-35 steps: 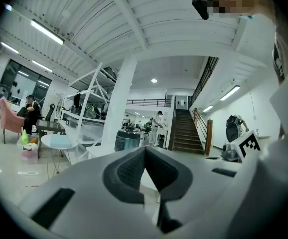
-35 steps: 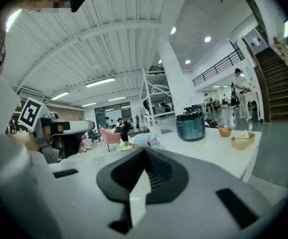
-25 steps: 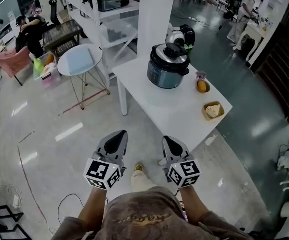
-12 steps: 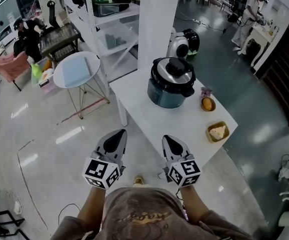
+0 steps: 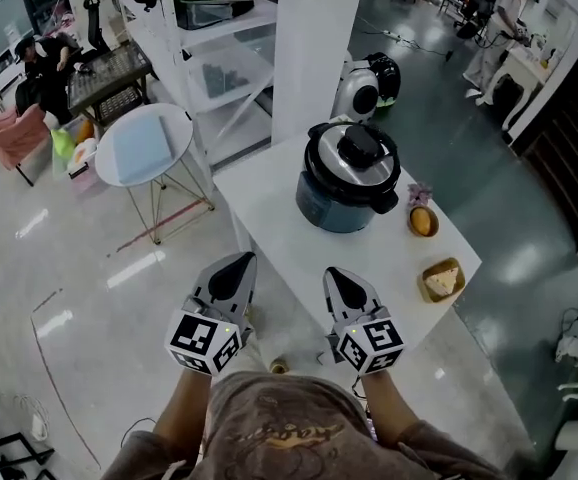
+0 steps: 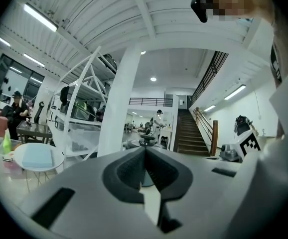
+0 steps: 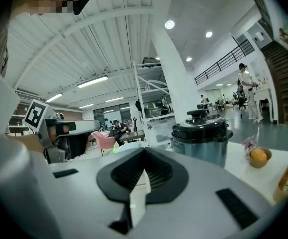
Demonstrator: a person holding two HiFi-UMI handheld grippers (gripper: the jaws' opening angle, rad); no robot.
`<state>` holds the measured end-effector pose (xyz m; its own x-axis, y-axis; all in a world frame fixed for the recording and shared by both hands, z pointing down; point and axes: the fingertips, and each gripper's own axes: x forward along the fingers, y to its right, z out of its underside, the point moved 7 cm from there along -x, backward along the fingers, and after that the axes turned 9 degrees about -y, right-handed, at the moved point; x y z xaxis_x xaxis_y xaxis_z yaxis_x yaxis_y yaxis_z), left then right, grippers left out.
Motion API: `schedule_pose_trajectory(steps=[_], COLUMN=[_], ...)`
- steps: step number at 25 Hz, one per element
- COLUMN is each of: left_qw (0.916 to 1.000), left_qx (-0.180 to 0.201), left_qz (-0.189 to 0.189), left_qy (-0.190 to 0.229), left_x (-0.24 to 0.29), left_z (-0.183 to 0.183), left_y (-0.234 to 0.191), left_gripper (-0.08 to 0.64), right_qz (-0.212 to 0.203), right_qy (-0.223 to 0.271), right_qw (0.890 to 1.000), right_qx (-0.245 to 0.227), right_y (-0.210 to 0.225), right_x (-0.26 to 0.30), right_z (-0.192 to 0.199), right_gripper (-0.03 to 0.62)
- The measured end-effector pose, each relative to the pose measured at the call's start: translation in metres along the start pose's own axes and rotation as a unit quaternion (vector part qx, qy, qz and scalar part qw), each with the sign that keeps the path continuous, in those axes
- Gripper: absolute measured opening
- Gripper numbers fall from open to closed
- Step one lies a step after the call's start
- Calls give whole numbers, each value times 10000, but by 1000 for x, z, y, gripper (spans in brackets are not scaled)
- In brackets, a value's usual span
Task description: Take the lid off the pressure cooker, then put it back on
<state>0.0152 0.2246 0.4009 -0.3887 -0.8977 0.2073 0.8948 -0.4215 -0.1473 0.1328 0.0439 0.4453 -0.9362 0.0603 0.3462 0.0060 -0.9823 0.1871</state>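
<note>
Progress nil as judged: the lid (image 5: 357,154) sits seated on the pressure cooker (image 5: 344,193), so lifting it off and refitting it both remain. At lower centre of the head view the left gripper (image 5: 239,261) has its jaws pressed together on nothing. Just to its right the right gripper (image 5: 331,274) is likewise closed and empty. Both lie below the white table (image 5: 299,248) in the frame, well apart from the cooker at upper centre-right. Neither touches the lid or its black knob.

Containers, left to right:
- The cooker's contents are hidden beneath the lid.
- A small bowl (image 5: 411,226) just right of the cooker holds an orange rounded item, probably fruit.
- A shallow basket (image 5: 425,286), lower right near the table corner, holds a pale wedge, possibly bread.

A second, white-and-black appliance (image 5: 367,84) stands behind the cooker, and its interior is not visible.
</note>
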Motion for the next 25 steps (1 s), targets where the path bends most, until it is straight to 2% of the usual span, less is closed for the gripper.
schedule_pose_trajectory(steps=[6,13,19,25], left_qw=[9992,9934,9809,9607], left_qx=[17,177,288,515], left_qz=[407,1128,1909,2707], left_qy=[2,-104,-230,-343], left_x=[46,120,184,240], left_z=[-20,-54,-82,-99], left_y=[-43,-87,-96,-95], left_gripper=[3,3,3,3], right_qz=[263,667,1453,2236], right_qy=[113,254,379,543], right_qw=[9996,9972,9873,9700], right_qx=[60,244,522,782], right_y=[13,34,60,81], right_x=[44,86,95,100], right_z=[-24,-63,-88,-99], right_gripper=[-6,-6,-6,-6])
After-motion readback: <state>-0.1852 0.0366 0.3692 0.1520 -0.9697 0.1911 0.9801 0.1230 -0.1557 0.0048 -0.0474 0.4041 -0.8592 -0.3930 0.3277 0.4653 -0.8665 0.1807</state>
